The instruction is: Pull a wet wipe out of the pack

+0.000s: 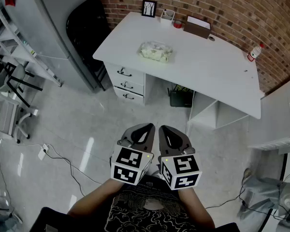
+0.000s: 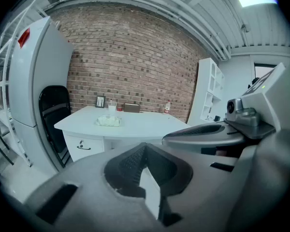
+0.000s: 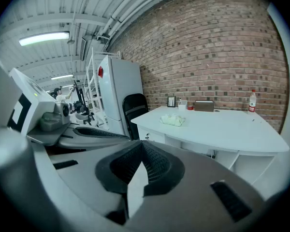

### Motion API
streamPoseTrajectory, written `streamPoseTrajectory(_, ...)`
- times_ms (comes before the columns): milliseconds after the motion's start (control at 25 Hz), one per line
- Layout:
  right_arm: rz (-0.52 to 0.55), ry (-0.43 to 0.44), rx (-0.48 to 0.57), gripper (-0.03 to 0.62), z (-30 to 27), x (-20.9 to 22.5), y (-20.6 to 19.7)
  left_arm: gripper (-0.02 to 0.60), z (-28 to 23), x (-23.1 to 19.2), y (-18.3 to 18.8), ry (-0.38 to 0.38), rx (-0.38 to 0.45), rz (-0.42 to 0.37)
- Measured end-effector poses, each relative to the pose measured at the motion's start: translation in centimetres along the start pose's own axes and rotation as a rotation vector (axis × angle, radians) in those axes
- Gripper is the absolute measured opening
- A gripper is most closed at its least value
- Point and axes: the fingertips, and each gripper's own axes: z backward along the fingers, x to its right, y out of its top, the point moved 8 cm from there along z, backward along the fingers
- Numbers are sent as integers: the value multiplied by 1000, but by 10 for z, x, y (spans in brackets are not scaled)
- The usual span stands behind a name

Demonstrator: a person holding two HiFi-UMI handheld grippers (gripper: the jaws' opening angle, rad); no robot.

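Pale wipe pack (image 1: 156,51) flat on white desk (image 1: 217,71)

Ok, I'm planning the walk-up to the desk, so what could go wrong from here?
The left gripper and right gripper are both shut and well short of the wipe pack; reaching it shut, they might shove it. The pack lies loose on the desk, so a one-gripper pull may drag the whole pack.

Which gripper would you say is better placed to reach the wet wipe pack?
Neither clearly: the left gripper and right gripper sit shut, side by side, far from the wet wipe pack, which lies straight ahead.
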Motion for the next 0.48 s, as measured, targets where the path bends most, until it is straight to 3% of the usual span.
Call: streamPoseTrajectory(480,-23,-14,2,18,-24,-14,6,12,-1,-32,-1,-20,3,13)
